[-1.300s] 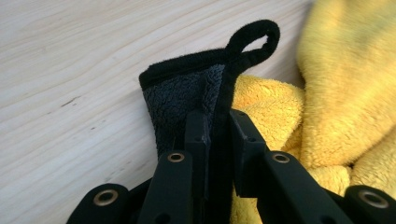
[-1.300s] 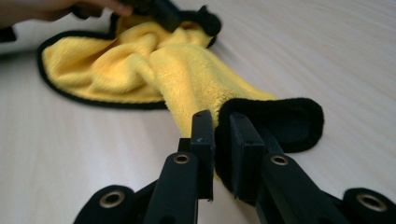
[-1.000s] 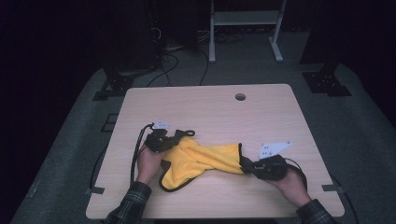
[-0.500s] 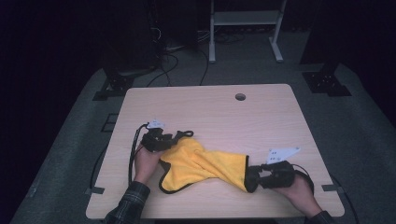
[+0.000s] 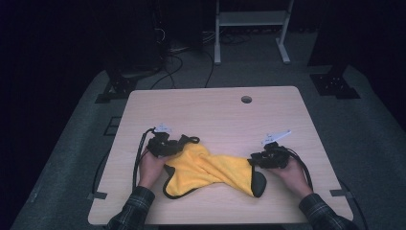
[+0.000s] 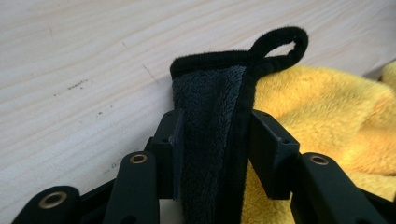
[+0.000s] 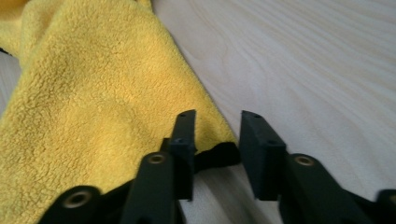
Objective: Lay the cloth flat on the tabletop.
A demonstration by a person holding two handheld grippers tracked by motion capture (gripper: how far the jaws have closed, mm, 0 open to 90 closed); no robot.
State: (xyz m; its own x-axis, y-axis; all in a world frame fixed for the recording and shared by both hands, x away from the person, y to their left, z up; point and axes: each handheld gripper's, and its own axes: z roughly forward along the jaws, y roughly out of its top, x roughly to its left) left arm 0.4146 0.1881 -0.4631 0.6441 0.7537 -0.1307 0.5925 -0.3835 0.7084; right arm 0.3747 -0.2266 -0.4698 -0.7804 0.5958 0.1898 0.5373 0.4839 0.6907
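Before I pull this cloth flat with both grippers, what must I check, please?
1. Left gripper grips the cloth: ok, jaws closed on the corner fold below the hanging loop.
2. Right gripper grips the black hem: not ok, jaws stand apart and the hem lies loose between them.
3. Cloth flat: not ok, bunched in the middle, one near corner turned over.
4. Cloth wholly on the table: ok.

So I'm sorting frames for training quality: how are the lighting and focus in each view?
High view: the table is lit and the room around it is dark; the yellow cloth reads clearly. Left gripper view: the cloth's black loop is sharp and the light is even. Right gripper view: the cloth's pile is crisp, the far wood grain softer.
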